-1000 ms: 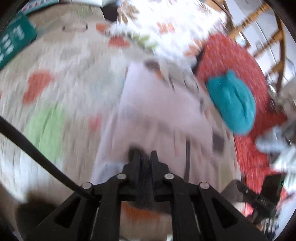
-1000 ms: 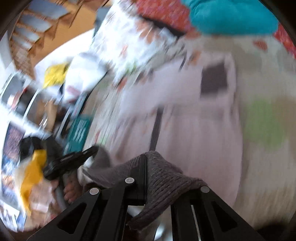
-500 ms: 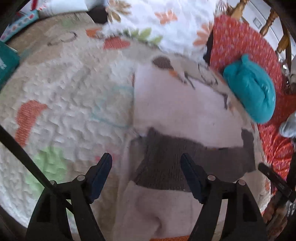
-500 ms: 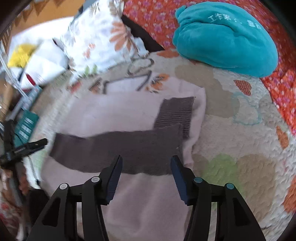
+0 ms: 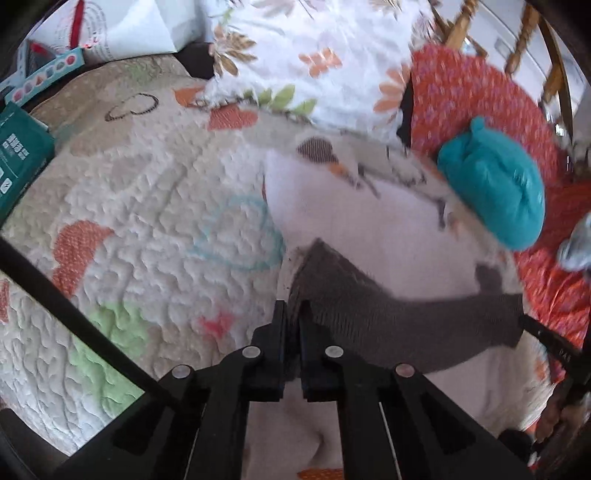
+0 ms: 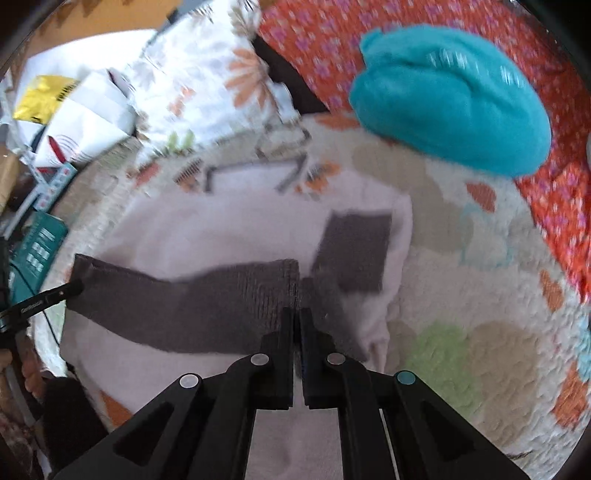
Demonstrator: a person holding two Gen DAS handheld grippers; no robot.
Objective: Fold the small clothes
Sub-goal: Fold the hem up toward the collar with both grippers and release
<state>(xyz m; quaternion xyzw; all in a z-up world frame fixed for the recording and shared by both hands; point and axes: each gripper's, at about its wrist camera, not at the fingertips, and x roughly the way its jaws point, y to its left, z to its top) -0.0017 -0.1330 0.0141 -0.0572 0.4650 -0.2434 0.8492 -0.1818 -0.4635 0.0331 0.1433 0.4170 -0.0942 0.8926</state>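
A pale pink small garment (image 5: 369, 236) with a dark grey ribbed band (image 5: 399, 317) lies folded on a patterned quilt (image 5: 147, 236). It also shows in the right wrist view (image 6: 229, 229), with the grey band (image 6: 192, 306) across its middle and a grey cuff patch (image 6: 354, 251). My left gripper (image 5: 291, 310) is shut at the band's left end; whether it pinches fabric is unclear. My right gripper (image 6: 297, 317) is shut at the band's right end, beside the cuff.
A teal plush cushion (image 5: 495, 192) lies on red fabric (image 5: 480, 96) at the right. A floral pillow (image 5: 314, 59) lies behind the garment. A green box (image 5: 18, 162) and white bags (image 6: 74, 110) lie at the left. Wooden chair legs (image 5: 524, 33) stand at the back.
Both grippers were open above the garment half a second ago; now both are shut and lower, at the ends of the grey band. A second ago they held the band.
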